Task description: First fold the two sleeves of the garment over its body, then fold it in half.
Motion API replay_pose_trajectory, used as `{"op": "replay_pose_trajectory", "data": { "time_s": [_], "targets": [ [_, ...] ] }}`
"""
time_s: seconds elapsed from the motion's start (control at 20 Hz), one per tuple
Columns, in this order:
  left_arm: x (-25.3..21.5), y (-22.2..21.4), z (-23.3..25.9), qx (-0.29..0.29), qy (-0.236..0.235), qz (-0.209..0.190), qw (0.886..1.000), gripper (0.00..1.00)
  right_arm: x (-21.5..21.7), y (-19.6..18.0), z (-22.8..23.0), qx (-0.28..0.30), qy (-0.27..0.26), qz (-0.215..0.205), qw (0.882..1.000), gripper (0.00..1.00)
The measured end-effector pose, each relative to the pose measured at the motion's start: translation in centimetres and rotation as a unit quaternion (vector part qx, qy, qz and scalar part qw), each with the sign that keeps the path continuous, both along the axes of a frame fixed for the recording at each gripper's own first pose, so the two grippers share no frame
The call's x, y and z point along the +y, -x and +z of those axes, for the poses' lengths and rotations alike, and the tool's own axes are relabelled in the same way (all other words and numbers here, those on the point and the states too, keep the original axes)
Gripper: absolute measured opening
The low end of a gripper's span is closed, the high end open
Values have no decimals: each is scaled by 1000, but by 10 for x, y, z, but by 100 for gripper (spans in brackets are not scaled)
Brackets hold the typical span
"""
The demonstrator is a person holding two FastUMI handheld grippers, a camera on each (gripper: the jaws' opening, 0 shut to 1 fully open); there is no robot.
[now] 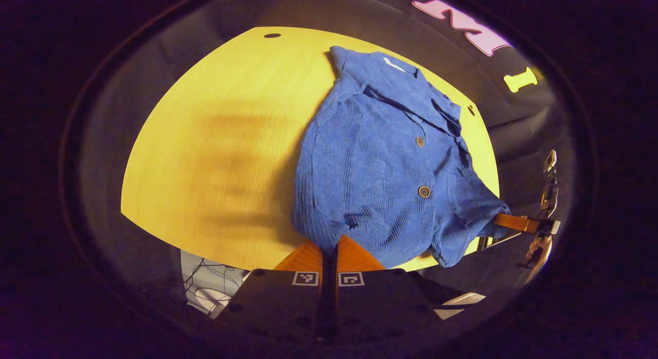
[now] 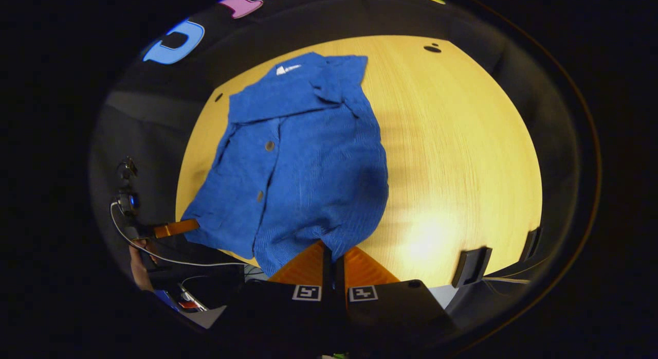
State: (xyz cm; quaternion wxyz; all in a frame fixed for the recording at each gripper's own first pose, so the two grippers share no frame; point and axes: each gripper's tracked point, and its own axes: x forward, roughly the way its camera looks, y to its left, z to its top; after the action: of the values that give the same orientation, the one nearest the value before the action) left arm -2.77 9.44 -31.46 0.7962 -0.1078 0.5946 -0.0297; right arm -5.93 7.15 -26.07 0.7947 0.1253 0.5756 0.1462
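A blue corduroy garment with buttons lies on the yellow table, collar at the far end and hem at the near edge. Fabric layers lie folded over its front. My left gripper is shut on the hem at one near corner. In the same view, my right gripper pinches the other near corner at the right, past the table edge. In the right gripper view the garment lies ahead, the right gripper is shut on its hem, and the left gripper holds the corner at the left.
A wide bare stretch of the table lies beside the garment. Small dark holes mark the far tabletop. Black brackets stand at the near table edge. A hand and cables show below the edge.
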Motion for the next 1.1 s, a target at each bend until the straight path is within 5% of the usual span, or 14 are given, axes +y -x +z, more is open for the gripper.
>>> {"op": "replay_pose_trajectory", "data": {
  "time_s": [0.2,0.45,0.75,0.95,1.1],
  "targets": [
    [-4,-23,56,-61,3,-23,998,0,3,-39,36,-46,-5,-9,999,5],
    [21,-69,108,-129,-66,-49,988,0,11,-85,85,-101,-24,-40,994,5],
    [16,-137,165,-189,-60,-63,978,0,14,-144,142,-172,-38,-88,980,5],
    [14,-204,195,-211,-51,-51,975,0,5,-216,165,-210,-35,-112,971,4],
    [14,-270,187,-191,-49,-35,980,0,0,-287,133,-189,-18,-112,975,5]
  ]
}}
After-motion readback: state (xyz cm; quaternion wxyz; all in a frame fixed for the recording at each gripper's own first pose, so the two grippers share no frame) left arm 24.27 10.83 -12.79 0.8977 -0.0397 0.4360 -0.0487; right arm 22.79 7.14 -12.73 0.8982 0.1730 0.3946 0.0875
